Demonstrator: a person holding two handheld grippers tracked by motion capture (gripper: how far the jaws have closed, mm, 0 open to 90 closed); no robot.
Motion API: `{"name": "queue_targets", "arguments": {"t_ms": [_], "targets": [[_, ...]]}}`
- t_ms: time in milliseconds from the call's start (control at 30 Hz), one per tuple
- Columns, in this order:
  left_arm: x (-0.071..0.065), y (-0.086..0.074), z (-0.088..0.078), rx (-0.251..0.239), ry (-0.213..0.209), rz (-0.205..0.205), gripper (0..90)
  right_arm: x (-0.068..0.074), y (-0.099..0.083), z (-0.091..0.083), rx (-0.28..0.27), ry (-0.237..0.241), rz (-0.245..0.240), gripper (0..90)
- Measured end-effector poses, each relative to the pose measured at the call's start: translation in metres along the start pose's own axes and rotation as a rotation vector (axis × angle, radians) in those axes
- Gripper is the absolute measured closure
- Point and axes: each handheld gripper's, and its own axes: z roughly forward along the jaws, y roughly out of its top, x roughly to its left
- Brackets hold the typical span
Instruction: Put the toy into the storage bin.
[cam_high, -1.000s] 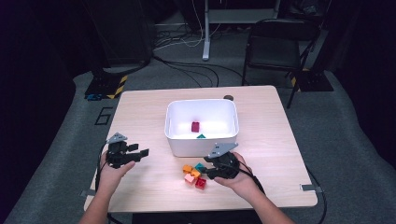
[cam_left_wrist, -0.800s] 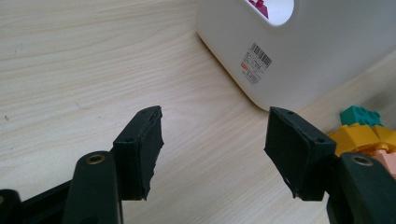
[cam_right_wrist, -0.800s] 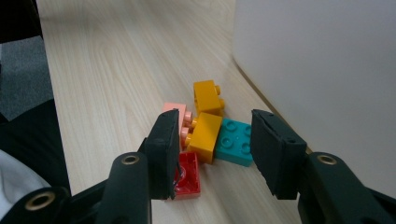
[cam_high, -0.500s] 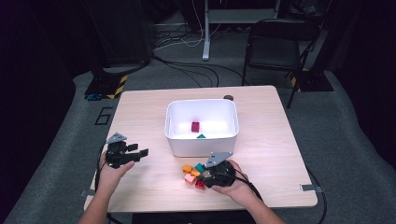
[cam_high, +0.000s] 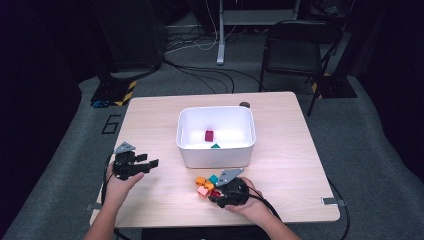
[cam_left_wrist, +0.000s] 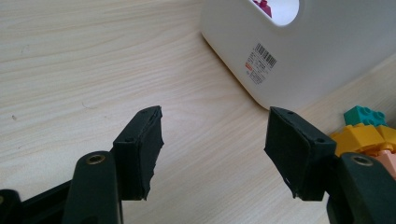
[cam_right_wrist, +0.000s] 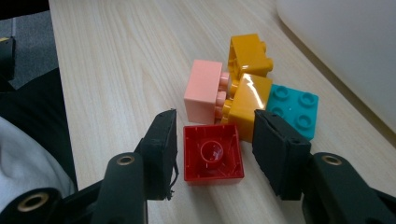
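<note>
Lying hollow side up on the wooden table, a red block is framed by the two black jaws of the right gripper. Those jaws have just been opening; they stand a little apart from the block's sides, so the block sits between them without being pinched. Just beyond the red block, a pink block, two orange blocks and a teal plate with four studs are bunched together, the pink one joined by its studs to an orange one. In the high view this small heap is seen in front of a white bin, near the table's front edge, with the right gripper laid against it.

Inside the bin a dark red block and a teal piece are seen resting on the floor.

Well to the left, the left gripper is held over bare wood with its jaws spread and nothing between them; in its own view the gripper is pointed toward the bin's labelled wall.
</note>
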Motion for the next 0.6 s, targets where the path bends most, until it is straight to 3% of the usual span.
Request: {"name": "queue_targets", "arguments": {"t_ms": [233, 400, 600], "targets": [[-0.0001, -0.0001, -0.0001, -0.001, -0.001, 0.001, 35.9, 0.0007, -0.0039, 0.0079, 0.037, 0.006, -0.004, 50.2], [-0.0001, 0.0003, -0.0004, 0.005, -0.005, 0.003, 35.9, 0.0004, -0.0056, 0.0105, 0.066, 0.004, -0.007, 56.9], [-0.0002, 0.0005, -0.0006, 0.005, -0.004, 0.005, 35.9, -0.0004, -0.0048, 0.0093, 0.068, 0.009, -0.009, 58.3]]}}
